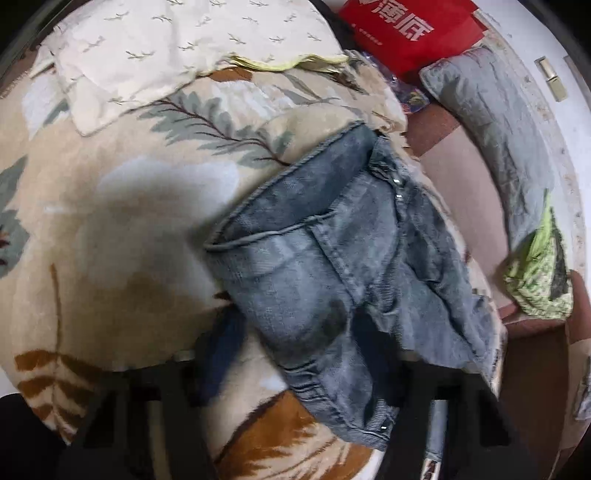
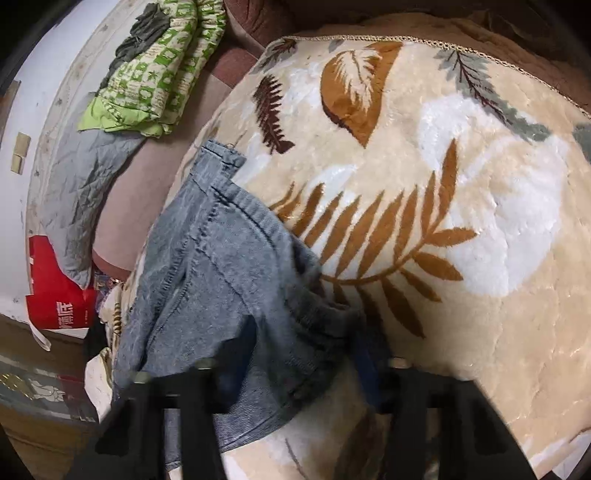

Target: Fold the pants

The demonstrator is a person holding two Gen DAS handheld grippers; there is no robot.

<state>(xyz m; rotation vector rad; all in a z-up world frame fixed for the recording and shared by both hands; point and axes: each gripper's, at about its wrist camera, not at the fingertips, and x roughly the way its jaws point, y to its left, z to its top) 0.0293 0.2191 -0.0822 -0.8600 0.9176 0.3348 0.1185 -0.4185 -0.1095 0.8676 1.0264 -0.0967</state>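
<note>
on the leafy blanket (image 1: 110,229), soft, floppy jeans (image 1: 314,266) bunch between both narrowed claws (image 1: 295,373) (image 2: 299,373); grip waistband corners.

Both views: soft indoor light, moderately bright. Strong fisheye bending, dark vignette at corners. Slight motion blur throughout. Broad soft shadow on blanket (image 1: 122,229); sheen on pile in right view (image 2: 498,206).

Could not tell whether the left gripper (image 1: 295,373) pinched the jeans (image 1: 332,258), its fingertips smeared by blur. Same doubt at the right gripper (image 2: 295,369). Red bag (image 1: 410,29) cut off by the top edge, its lettering only partly legible.
</note>
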